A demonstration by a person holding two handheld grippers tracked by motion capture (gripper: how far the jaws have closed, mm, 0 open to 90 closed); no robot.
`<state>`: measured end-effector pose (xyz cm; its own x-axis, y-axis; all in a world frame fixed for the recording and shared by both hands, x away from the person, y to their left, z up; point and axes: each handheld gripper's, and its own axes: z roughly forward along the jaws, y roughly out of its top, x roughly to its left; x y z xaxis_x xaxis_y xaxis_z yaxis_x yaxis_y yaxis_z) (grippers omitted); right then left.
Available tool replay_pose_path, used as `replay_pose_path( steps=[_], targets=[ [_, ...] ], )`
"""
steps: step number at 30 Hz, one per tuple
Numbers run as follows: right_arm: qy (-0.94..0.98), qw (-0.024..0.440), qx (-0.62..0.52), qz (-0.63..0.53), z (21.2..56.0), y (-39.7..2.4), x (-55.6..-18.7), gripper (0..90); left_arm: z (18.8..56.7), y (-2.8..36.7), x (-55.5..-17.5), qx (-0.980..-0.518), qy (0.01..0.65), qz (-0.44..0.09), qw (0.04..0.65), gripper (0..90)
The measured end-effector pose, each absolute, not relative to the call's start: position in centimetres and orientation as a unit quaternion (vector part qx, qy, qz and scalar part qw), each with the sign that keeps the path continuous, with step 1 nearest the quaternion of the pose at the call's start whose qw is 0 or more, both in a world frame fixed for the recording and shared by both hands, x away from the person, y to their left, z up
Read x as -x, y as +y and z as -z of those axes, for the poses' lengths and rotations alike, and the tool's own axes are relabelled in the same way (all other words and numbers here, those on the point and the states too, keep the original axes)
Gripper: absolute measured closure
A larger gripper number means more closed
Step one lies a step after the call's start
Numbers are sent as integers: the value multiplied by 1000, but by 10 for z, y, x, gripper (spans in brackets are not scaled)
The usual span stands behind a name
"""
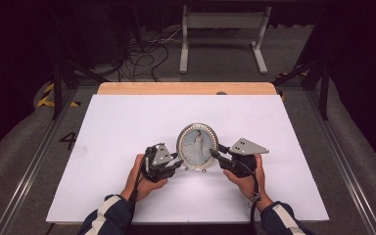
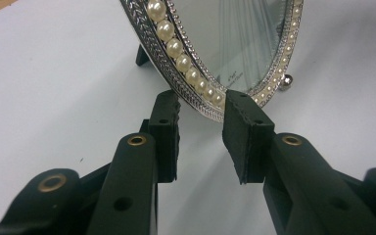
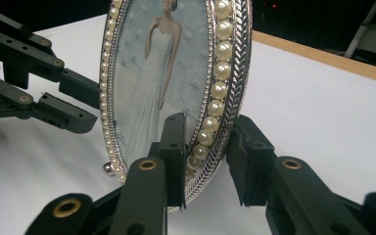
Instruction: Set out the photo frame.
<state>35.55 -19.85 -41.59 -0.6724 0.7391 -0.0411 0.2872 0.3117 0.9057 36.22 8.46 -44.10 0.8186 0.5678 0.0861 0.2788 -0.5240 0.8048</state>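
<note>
Pearl-rimmed frame [image 1: 197, 146] ×1 | left tool [image 2: 201, 128] agape at rim | right tool [image 3: 209, 152] straddling rim, parted

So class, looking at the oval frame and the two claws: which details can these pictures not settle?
- Frame back and stand: hidden behind its front, high view.
- Frame top: cut off by the upper edge, both gripper views.
- Small print on the glass: too small, left gripper view.
- Right claw contact with the rim: unclear, right gripper view.
</note>
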Motion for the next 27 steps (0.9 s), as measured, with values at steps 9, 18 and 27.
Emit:
replay_pose_path(
  steps=[9, 18, 27],
  targets=[
    [784, 263, -316, -465, 413, -197, -350, 690, 434, 98, -354, -857, 246, -185, 413, 638],
    [783, 271, -313, -464, 408, -207, -344, 679, 433, 104, -351, -861, 236, -191, 409, 592],
    [796, 277, -300, -446, 410, -216, -336, 631, 432, 122, -344, -859, 233, -203, 407, 474]
  ],
)
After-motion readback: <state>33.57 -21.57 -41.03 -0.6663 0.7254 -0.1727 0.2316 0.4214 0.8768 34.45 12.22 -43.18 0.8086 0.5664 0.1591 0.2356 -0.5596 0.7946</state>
